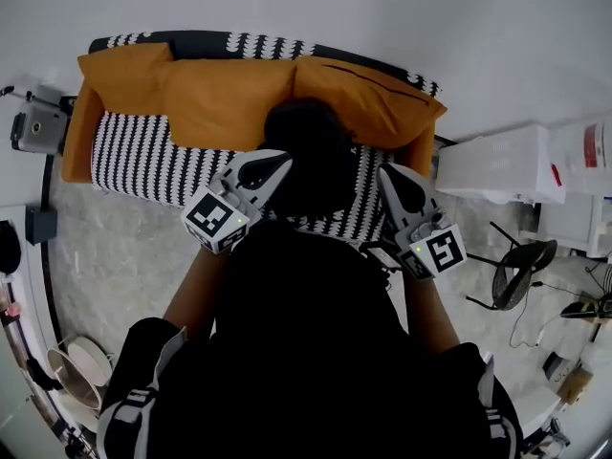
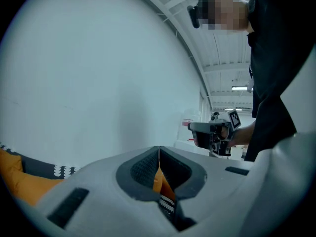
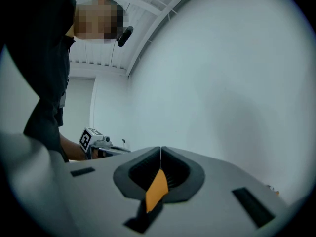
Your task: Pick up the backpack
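the black backpack (image 1: 311,151) lay on the striped sofa (image 1: 134,156), far against the orange cushions (image 1: 220,98), between the left gripper (image 1: 275,161) and the right gripper (image 1: 390,173), both with jaws pressed together on nothing.

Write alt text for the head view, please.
The left gripper and right gripper, both shut, flank a black shape, apparently the backpack, on a black-and-white patterned sofa with orange cushions. The person's dark torso fills the lower frame.
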Available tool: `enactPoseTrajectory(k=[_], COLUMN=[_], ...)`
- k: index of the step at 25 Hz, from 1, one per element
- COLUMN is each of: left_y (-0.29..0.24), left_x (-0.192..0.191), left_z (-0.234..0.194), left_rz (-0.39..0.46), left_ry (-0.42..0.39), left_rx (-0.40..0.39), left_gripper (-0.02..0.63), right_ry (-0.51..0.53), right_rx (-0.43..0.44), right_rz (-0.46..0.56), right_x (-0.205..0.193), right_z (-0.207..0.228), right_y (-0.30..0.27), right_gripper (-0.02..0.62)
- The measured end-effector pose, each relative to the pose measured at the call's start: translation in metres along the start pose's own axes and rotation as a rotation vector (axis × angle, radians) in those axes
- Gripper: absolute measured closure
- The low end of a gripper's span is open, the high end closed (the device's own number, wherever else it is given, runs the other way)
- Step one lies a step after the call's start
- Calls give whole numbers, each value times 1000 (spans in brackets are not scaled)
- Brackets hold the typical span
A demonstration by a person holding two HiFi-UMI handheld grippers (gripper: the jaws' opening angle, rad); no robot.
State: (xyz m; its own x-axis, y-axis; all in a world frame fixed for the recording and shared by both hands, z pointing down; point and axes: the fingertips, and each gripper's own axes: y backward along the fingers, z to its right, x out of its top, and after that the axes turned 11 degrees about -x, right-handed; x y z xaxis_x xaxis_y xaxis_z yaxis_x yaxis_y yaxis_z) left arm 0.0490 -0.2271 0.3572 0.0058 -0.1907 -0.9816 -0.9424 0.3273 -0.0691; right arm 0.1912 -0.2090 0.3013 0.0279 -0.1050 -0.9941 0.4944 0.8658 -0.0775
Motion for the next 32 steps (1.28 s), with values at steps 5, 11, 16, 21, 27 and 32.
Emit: enactPoseTrajectory(k=[5,11,16,21,27,32], left_y=[-3,-3,-5,15,25,11], left_x=[-3,-31,-54,-80,-105,-127], left_z=[-55,-101,-122,-131,-142,-151], left_rz=[-20,-54,-75,-111,-132,-163], left_ry=[34,134,159,194,195,186], left_rx=[0,65,161,279,303,295], left_gripper=[583,583,583,583,583,581], right_ry=[-15,25,28,87,90,57], right_rx=[22,37,127,253,318,343], right_rz=[-80,-137,-163,-182,-153,-169], right_x=[-10,-18,-42,-65,-98,-131], right_z=[18,42,60,62,66,73], right_y=[-55,-93,-120,-148,-171,-181], right_gripper=[569,569,569,568,568,568])
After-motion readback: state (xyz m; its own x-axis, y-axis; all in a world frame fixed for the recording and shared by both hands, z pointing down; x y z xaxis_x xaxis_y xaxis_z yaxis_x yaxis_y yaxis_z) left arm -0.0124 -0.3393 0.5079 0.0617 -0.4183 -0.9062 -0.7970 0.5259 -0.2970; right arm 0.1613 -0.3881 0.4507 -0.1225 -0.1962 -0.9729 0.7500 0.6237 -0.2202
